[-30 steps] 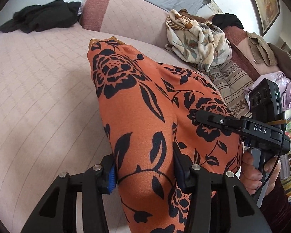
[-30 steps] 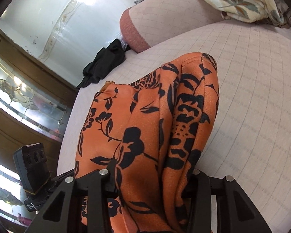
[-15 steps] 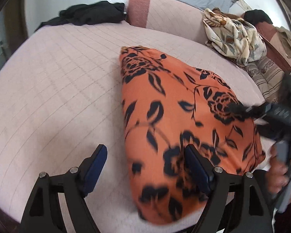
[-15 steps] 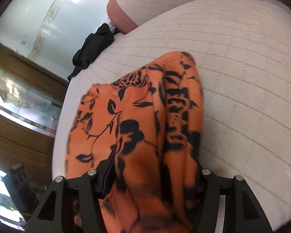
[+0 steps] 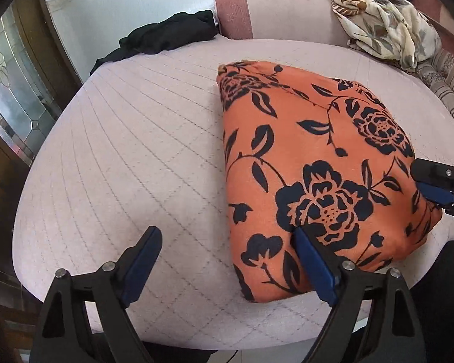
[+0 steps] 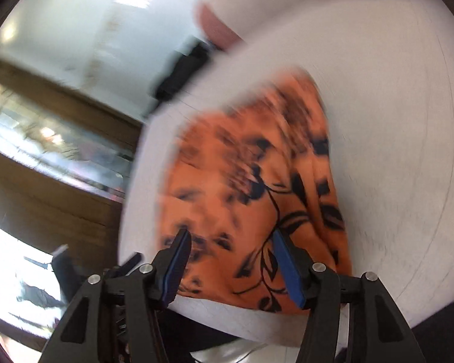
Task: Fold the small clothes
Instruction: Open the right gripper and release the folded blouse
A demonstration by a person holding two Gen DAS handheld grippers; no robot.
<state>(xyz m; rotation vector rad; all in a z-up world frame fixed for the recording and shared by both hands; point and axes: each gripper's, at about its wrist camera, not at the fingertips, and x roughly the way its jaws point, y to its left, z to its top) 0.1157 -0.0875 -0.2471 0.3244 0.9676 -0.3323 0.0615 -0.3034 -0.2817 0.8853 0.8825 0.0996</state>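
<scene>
Work surface was a pale pink quilted cushion (image 5: 130, 157) with a rounded front edge and stitched diamond lines. At its far side stood a bolster-like backrest with a rust-coloured end (image 5: 234, 12). A black garment (image 5: 166, 34) lay crumpled at the far left corner, against a white wall. A cream floral cloth (image 5: 387, 27) was heaped at the far right, with striped fabric (image 5: 448, 81) beside it. Dark wood and leaded glass panels (image 5: 12, 90) stood to the left.

The orange garment with black flower print (image 5: 311, 166) lay folded on the right half of the cushion, flat, its long axis running from the near edge away to the backrest, narrowing at the far end. The near end sat close to the cushion's front edge.

Left gripper (image 5: 227, 260): jaws spread wide, holding nothing; the right-hand finger overlapped the garment's near edge, the other was over bare cushion. Right gripper (image 6: 231, 264): jaws also spread, nothing held, poised at the garment's near right corner. The right wrist view was heavily blurred.
</scene>
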